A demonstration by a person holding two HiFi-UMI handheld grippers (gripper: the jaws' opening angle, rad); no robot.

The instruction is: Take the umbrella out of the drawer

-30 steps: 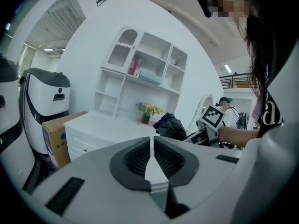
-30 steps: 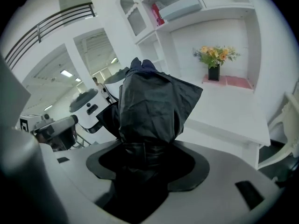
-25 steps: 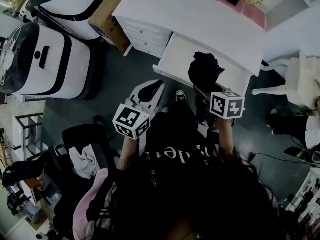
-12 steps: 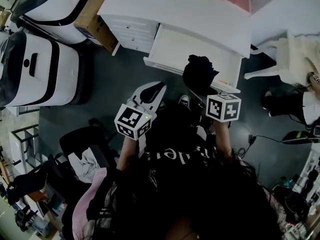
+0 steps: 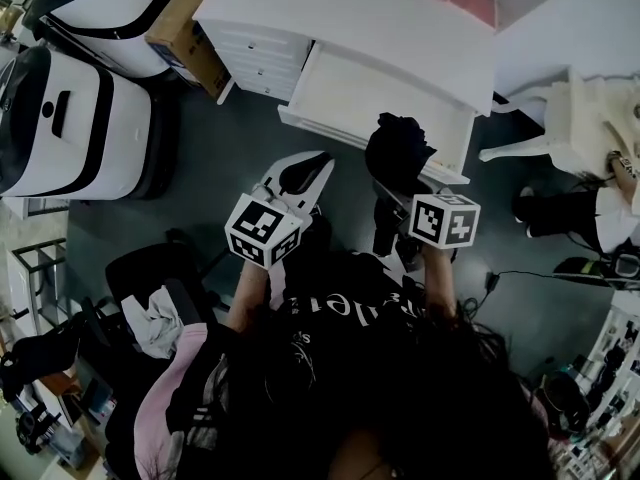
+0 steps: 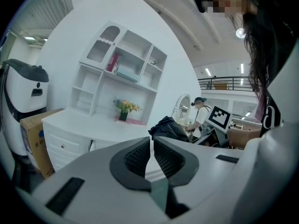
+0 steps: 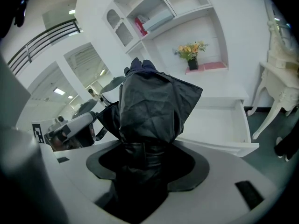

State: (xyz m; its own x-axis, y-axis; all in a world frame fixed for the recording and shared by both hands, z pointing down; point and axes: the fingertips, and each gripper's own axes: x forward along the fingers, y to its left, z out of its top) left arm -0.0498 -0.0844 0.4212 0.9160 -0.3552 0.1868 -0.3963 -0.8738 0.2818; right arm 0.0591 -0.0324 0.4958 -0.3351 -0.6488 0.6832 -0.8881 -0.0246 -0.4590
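Note:
My right gripper (image 5: 392, 230) (image 7: 148, 158) is shut on a folded black umbrella (image 7: 150, 105) (image 5: 398, 150), which stands up out of the jaws in front of the open white drawer (image 5: 372, 106) (image 7: 217, 123). In the head view the umbrella hangs over the drawer's front edge, lifted clear of its floor. The drawer's inside shows bare white. My left gripper (image 5: 292, 176) (image 6: 152, 154) is shut with nothing between its ribbed pads, held to the left of the umbrella and short of the drawer.
The drawer belongs to a white desk (image 5: 340, 18) with a shelf unit and a flower pot (image 7: 191, 56). A cardboard box (image 5: 188, 30) and big white machines (image 5: 80, 118) stand left. A white chair (image 5: 580, 128) is right. A black chair with cloth (image 5: 160, 308) is near my left side.
The view has shifted a little and the desk sits slightly further left and up. Both grippers hold nearly the same pose, the umbrella still gripped over the drawer's front.

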